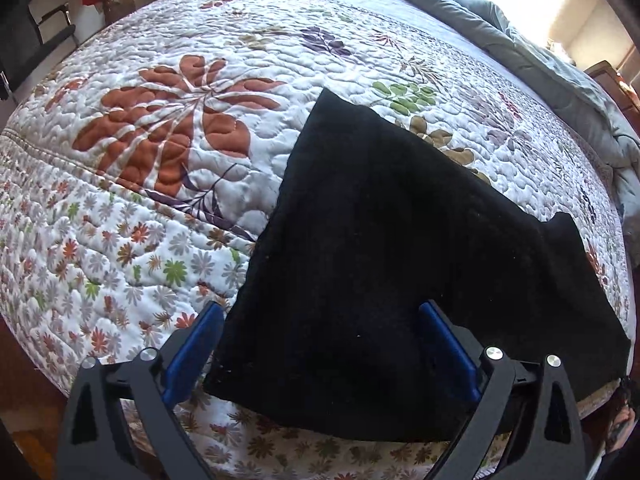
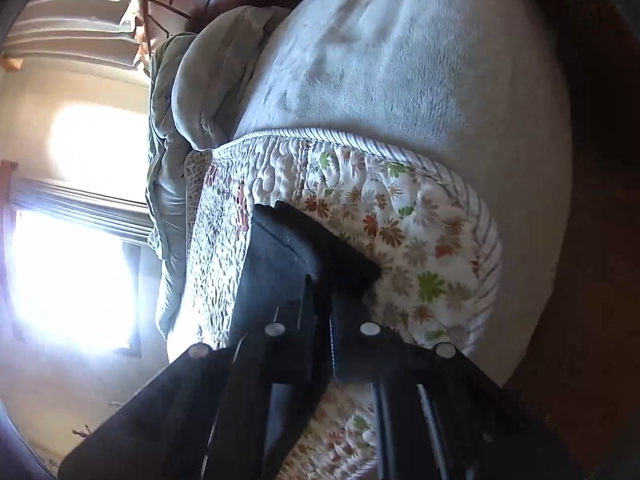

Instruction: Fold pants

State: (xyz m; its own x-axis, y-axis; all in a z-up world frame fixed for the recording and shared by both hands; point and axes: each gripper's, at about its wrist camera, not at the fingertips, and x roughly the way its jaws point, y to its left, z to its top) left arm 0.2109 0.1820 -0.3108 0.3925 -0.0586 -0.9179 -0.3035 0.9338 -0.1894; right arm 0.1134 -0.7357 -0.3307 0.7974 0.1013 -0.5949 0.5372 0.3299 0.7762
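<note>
Covering most of the left view: bed with floral quilt. Pants, black, lower centre, near bed edge. Left tongs, spread wide astride the cloth, gripping nothing. Right tongs, clamped on pants' corner. Risk: thin pinch slipping, fold skewing.

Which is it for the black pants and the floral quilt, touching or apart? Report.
Touching. The left wrist view shows the black pants lying flat on the floral quilt, no gap under them.
</note>
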